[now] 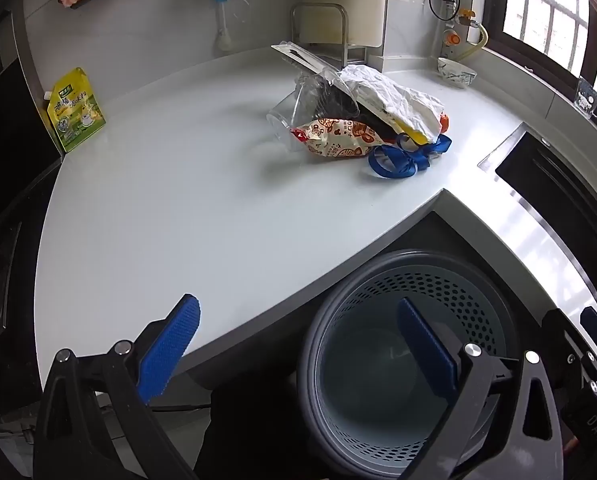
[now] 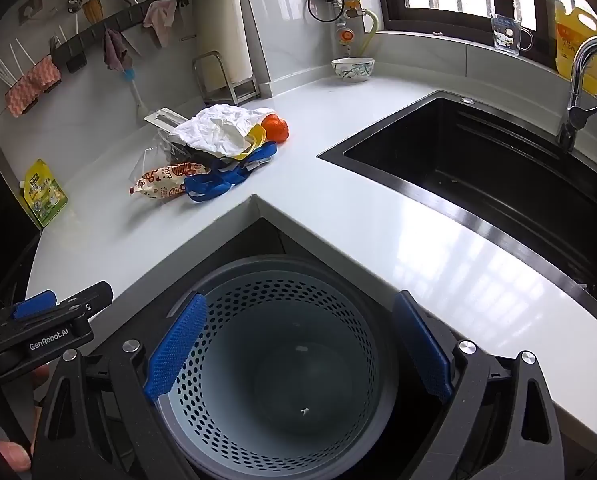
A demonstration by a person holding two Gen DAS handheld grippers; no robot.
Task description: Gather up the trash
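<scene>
Left wrist view: the left gripper [image 1: 298, 354] stands wide with nothing between its jaws. The heap of crumpled white paper, printed snack wrapper and blue ribbon [image 1: 362, 120] lies well beyond the jaws on the white countertop [image 1: 158, 208].

Right wrist view: the right gripper [image 2: 298, 350] gapes equally wide, empty, above the round grey perforated plastic bin [image 2: 278, 368]; the heap lies far ahead, left of the jaws.
</scene>
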